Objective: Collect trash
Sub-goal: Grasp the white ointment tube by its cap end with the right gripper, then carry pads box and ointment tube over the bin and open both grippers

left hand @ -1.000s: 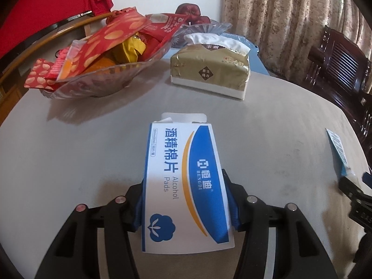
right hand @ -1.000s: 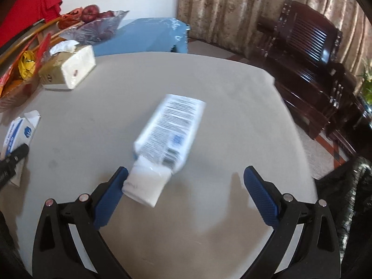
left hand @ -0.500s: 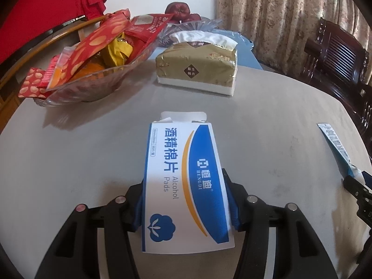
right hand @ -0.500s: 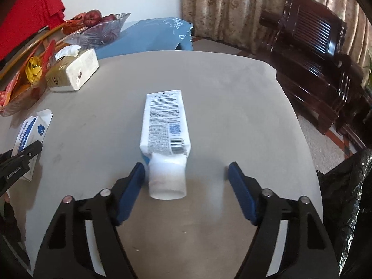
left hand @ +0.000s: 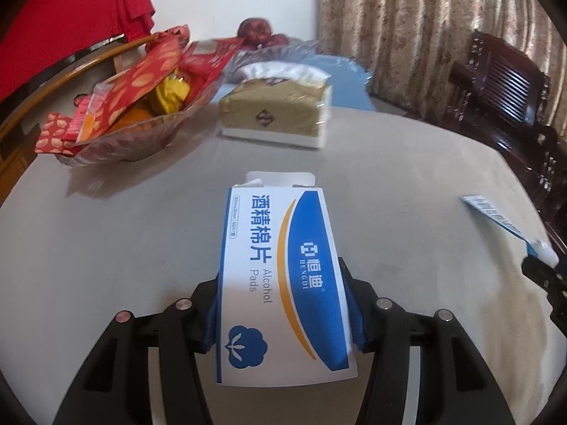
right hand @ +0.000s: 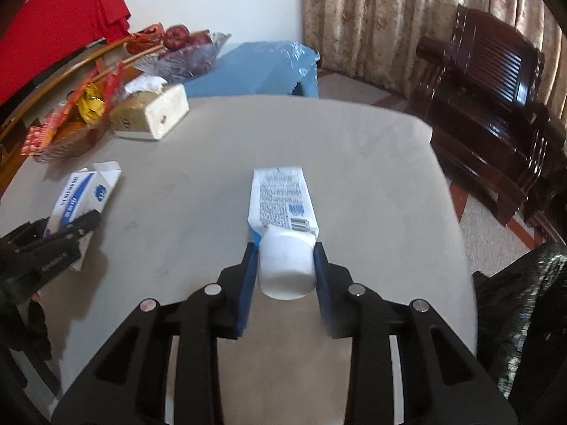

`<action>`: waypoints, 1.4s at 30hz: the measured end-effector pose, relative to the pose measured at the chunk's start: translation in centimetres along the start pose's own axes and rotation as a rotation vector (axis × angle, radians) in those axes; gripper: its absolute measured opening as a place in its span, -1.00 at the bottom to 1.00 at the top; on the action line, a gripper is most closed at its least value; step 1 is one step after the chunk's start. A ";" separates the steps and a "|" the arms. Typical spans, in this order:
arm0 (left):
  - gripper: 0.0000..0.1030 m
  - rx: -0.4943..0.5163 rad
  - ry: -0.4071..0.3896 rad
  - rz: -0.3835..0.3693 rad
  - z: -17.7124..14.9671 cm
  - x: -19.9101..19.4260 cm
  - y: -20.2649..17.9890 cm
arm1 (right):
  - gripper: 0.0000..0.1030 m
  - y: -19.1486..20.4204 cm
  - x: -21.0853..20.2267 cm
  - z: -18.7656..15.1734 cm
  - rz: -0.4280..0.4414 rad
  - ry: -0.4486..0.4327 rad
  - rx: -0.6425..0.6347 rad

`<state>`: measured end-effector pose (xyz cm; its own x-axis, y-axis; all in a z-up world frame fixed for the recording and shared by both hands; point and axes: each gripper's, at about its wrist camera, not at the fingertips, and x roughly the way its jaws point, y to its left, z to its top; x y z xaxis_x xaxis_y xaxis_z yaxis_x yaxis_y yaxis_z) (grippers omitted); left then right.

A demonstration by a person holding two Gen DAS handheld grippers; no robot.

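My left gripper (left hand: 281,279) is shut on a blue and white alcohol pads box (left hand: 280,265) with an open end flap, held just above the grey table. The box also shows at the left of the right wrist view (right hand: 79,200). My right gripper (right hand: 285,251) is shut on the white cap of a squeezed white tube (right hand: 281,205) that lies flat on the table (right hand: 372,163). The tube also shows at the right edge of the left wrist view (left hand: 496,217).
A glass bowl of snack packets (left hand: 134,106) and a gold tissue pack (left hand: 274,113) stand at the back left. A bowl of apples (right hand: 184,49) is behind them. A black bag (right hand: 524,318) hangs off the table's right edge. Dark wooden chairs (right hand: 492,99) stand right.
My right gripper has closed its open jaws onto the tube's cap. My left gripper has kept hold of the box and shifted slightly.
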<state>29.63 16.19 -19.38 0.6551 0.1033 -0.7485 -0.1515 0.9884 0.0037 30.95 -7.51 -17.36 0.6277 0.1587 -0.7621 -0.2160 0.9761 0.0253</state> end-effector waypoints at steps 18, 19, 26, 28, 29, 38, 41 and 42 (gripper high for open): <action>0.06 0.049 0.047 -0.023 -3.6 -3.5 -3.5 | 0.06 -0.4 -2.1 -5.5 0.104 0.095 0.026; 0.06 0.047 0.047 -0.021 -3.6 -3.5 -3.4 | 0.11 -0.5 -2.0 -5.4 0.111 0.095 0.035; 0.06 0.057 0.034 -0.021 -3.3 -3.7 -3.7 | 0.00 -0.9 -0.7 -4.8 0.101 0.105 0.082; 0.06 0.057 0.035 -0.023 -3.3 -3.7 -3.8 | -0.16 -0.6 -0.5 -4.6 0.110 0.110 0.071; 0.06 0.056 0.037 -0.024 -3.3 -3.7 -3.9 | -0.17 -0.5 -0.5 -4.5 0.102 0.113 0.058; 0.06 0.062 0.034 -0.034 -3.3 -4.2 -4.2 | -0.18 -0.6 -3.1 -4.3 0.111 0.071 0.037; 0.06 0.066 0.022 -0.041 -3.1 -4.8 -4.6 | -0.18 -0.8 -4.3 -4.1 0.116 0.058 0.030; 0.06 0.070 0.013 -0.044 -3.0 -5.2 -4.8 | -0.18 -0.8 -4.6 -4.0 0.119 0.053 0.029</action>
<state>24.78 10.61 -17.49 0.6505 0.0588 -0.7572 -0.0706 0.9974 0.0168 25.21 -9.66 -16.44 0.5584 0.2662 -0.7857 -0.2640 0.9549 0.1359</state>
